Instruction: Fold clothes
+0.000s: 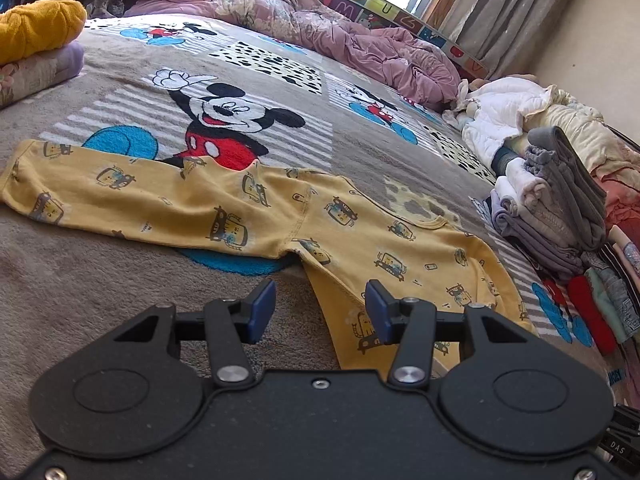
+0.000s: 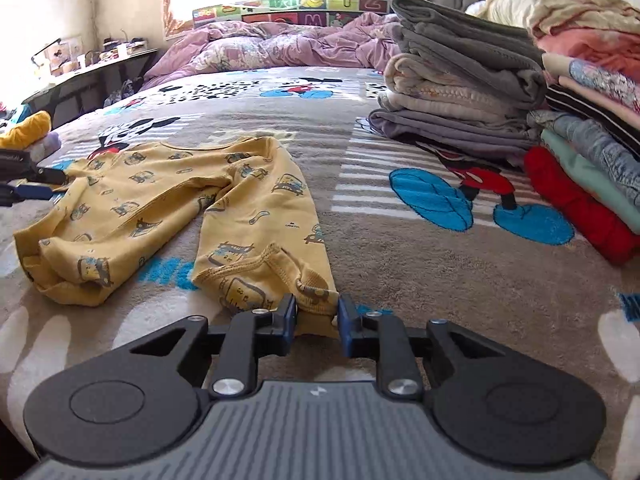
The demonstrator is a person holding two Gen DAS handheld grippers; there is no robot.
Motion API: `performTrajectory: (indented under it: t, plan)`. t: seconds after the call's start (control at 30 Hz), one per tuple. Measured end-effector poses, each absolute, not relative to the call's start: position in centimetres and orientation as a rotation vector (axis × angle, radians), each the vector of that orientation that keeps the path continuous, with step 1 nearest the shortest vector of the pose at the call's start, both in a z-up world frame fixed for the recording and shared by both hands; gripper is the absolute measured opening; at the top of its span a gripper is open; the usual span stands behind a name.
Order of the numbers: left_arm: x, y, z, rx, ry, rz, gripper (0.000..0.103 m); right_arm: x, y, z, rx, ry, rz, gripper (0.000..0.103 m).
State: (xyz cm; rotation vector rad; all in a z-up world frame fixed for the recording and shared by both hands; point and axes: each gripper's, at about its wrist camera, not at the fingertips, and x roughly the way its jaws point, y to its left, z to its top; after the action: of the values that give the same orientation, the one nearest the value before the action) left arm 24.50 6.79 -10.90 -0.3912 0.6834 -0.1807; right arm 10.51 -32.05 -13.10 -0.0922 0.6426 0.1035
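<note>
Because the yellow shirt (image 1: 248, 208) is spread on the blanket (image 1: 100, 280) of the bed, with one sleeve stretched out flat and the body lying crumpled near the bed's edge, it is laid out in a way that suits folding, though no neat fold is shown yet. The right tool (image 2: 317, 314) is closed narrowly on the cuff (image 2: 316, 300) of the nearer sleeve, the fabric being pinched between its blue pads; such a grip is judged to allow that sleeve to be lifted or drawn across the body. The left tool (image 1: 320, 308) is held with its jaws wide apart and nothing between them, poised just above the body's edge, probably so that the cloth can be pinned or caught while the other side is pulled. In the right view the left tool is seen only at the frame's edge, beside the shirt's far side. Folded stacks (image 2: 460, 92) are kept at the side of the bed, well apart from the shirt, presumably so that finished pieces are kept clear of the working space. A pink quilt (image 1: 304, 28) is bunched at the head of the bed.
</note>
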Motion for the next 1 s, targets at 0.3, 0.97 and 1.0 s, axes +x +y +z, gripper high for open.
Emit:
performTrajectory:
  t: [0.3, 0.97, 1.0]
  plan:
    - [24.7, 6.9, -10.9, -0.412, 0.683, -0.186, 0.048, 6.5, -32.6, -12.3, 0.006, 0.691, 0.121, 0.066]
    - [24.7, 8.7, -10.8, -0.409, 0.676, -0.165, 0.05, 13.4, -42.6, -11.5, 0.669, 0.535, -0.131, 0.009]
    - [24.8, 8.8, -10.8, -0.412, 0.676, -0.161, 0.051, 13.6, -43.7, -11.1, 0.674, 0.528, -0.147, 0.009]
